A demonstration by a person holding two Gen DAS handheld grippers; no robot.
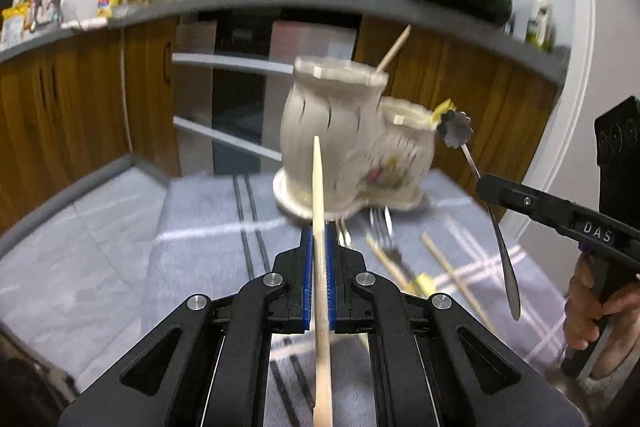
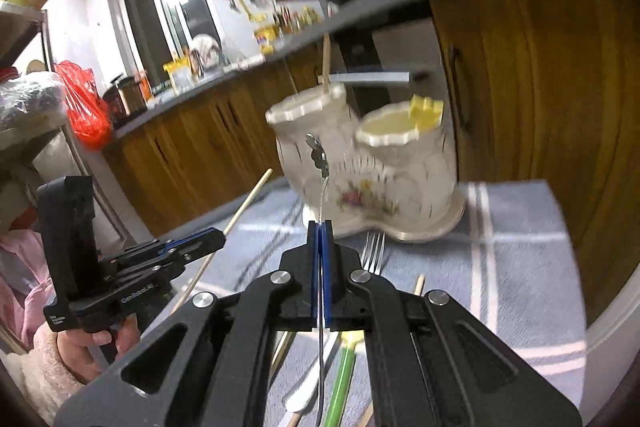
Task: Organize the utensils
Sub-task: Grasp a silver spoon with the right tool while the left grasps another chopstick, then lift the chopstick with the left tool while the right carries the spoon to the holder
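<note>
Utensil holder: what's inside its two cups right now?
The holder has one wooden chopstick in the taller cup and something yellow in the shorter one. The walls hide anything deeper.

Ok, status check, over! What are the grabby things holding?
Left tool shut on chopstick. Right tool shut on spoon. Holder ahead, one chopstick already in. Fork and more chopsticks on cloth.

We see a cream holder (image 2: pixel 372 167) with a painted floral spray in pink and yellow, on a grey-blue cloth (image 1: pixel 200 227) crossed by white and dark stripes. Behind the holder, brown wood cabinets (image 1: pixel 80 107). The pale chopstick (image 1: pixel 320 227) looks wooden, perhaps.
</note>
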